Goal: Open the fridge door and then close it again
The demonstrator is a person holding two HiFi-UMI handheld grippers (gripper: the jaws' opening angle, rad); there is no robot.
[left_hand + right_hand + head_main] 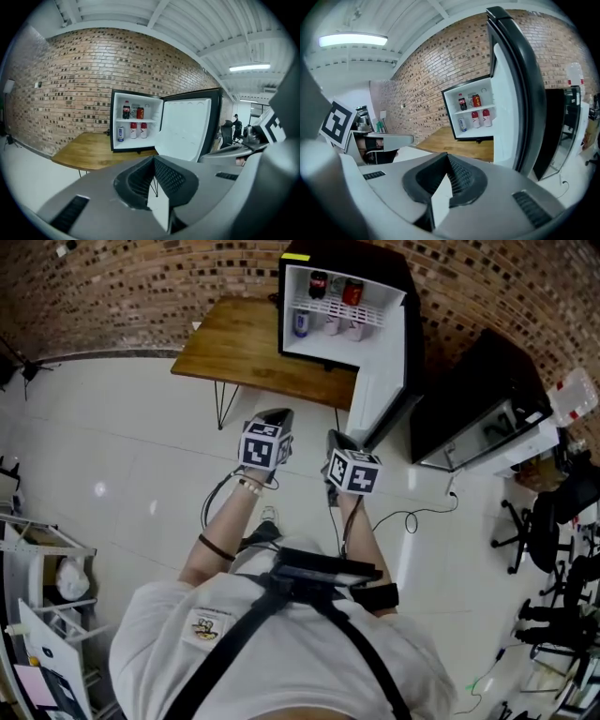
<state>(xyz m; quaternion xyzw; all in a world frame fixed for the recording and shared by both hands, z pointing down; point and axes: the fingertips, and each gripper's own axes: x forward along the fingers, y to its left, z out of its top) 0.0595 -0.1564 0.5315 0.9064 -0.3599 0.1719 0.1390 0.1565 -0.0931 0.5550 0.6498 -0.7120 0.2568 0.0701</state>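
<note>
Two grippers were out in front of the person, both empty and both clear of the fridge.

Far left: a white rack (42, 563) stood at the room's edge on a pale tiled floor (122, 456).

Next along: a wooden table (234, 343) on thin black legs, set against a brick wall (112, 287).

The left gripper (275, 418) hung over the floor in front of the table with its marker cube facing up. Its jaws were pressed together with nothing between them, and it touched nothing.

The fridge (349, 257), a small black box with a white lining, stood on the right end of the table. On its upper shelf were a dark cola bottle (126, 110) and a red can (140, 113). Lower down were a blue-and-white can (121, 133) and two red-topped white bottles (133, 130).

The right gripper (338, 440) was just beside the left one, over the floor. Its jaws were likewise closed on nothing. It was near the door's outer edge but apart from it.

The fridge door (382, 371) stood swung wide open to the right, its white inner face showing.

Further right: a dark cable (412, 517) trailed across the tiles, and a black cabinet (473, 395) stood near the wall. Dark office chairs (534, 521) were at the far right edge.
</note>
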